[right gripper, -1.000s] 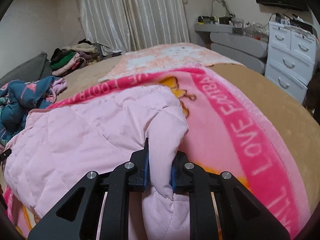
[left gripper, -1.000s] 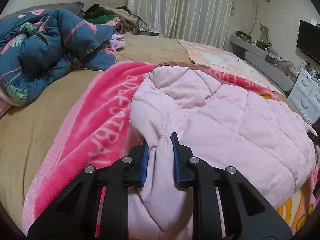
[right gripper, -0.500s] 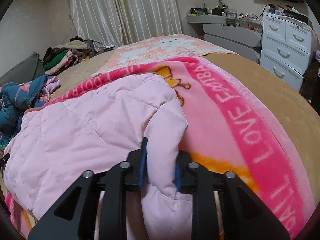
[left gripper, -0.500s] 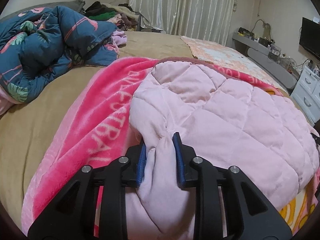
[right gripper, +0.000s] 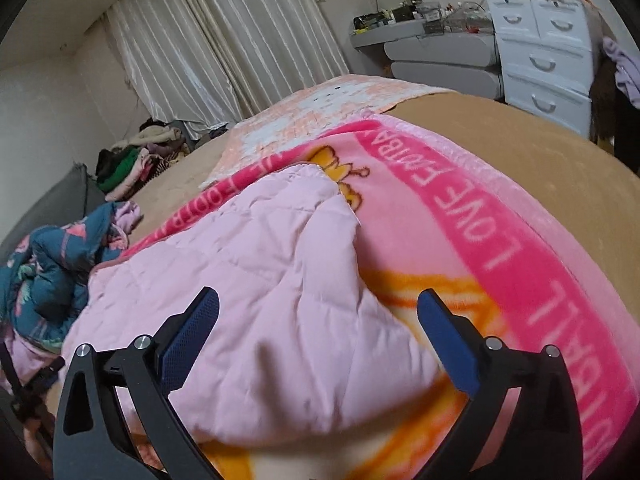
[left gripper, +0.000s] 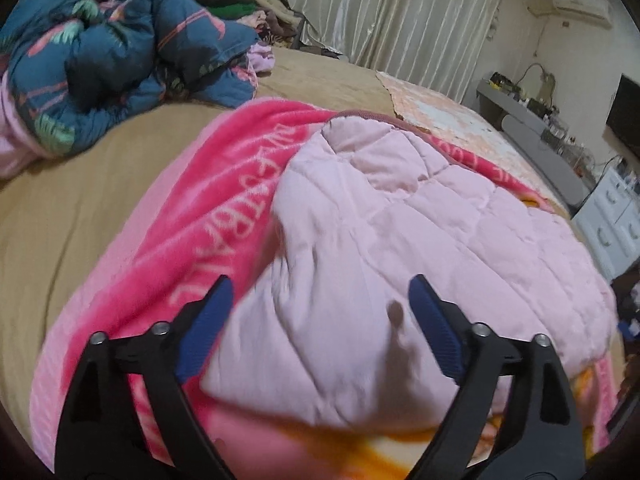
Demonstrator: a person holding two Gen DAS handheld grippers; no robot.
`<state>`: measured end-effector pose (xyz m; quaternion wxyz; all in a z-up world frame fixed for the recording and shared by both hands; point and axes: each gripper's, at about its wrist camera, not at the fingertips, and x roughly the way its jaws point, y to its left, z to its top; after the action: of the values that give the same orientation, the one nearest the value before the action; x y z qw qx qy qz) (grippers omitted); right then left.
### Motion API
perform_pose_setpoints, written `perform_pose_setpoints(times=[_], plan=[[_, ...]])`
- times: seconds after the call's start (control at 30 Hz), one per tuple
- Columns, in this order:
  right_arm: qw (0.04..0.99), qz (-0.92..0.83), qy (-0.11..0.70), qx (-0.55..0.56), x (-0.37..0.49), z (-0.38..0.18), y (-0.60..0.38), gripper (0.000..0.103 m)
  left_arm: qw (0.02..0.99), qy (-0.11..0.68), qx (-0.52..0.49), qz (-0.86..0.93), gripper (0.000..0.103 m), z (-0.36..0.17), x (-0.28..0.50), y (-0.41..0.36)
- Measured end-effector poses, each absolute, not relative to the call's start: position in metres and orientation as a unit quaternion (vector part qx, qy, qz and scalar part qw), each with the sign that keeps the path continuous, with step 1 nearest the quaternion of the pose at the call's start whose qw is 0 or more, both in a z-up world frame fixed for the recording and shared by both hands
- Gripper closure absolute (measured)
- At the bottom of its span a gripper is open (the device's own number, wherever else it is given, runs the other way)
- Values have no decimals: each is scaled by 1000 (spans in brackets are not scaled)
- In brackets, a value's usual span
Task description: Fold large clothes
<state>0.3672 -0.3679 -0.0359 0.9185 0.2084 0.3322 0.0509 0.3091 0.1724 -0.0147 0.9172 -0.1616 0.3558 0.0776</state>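
Nearest each lens, left gripper (left gripper: 320, 300) and right gripper (right gripper: 318, 316): jaws opening wide, pale pink quilted jacket (left gripper: 420, 248) between them, gripped by neither. Jacket flat on hot-pink blanket (right gripper: 500, 240), across tan bed (left gripper: 80, 208). Judged step: release after a fold; next, fresh hold for another. Left view only: jacket's left edge, air conditioner (left gripper: 580, 2). Right view only: white drawers (right gripper: 540, 60).

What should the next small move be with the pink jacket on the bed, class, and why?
Probably draw both grippers back clear of the jacket. The left hand-held gripper and the right hand-held gripper are opening, their pads off the cloth, and the jacket lies in a folded bundle on the blanket. From there it is easier to judge whether another fold is needed.
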Motion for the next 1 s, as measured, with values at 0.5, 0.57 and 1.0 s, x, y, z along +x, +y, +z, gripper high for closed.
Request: perform_pose_setpoints(times=[0.5, 0.57, 1.0], plan=[[864, 62, 387, 317, 347, -82, -368, 4, 846, 402, -349, 34, 9, -75, 285, 193], [859, 69, 393, 319, 354, -87, -365, 4, 840, 400, -366, 23, 9, -82, 290, 194], [840, 97, 384, 372, 389, -118, -364, 4, 827, 383, -413, -8, 9, -99, 317, 180]])
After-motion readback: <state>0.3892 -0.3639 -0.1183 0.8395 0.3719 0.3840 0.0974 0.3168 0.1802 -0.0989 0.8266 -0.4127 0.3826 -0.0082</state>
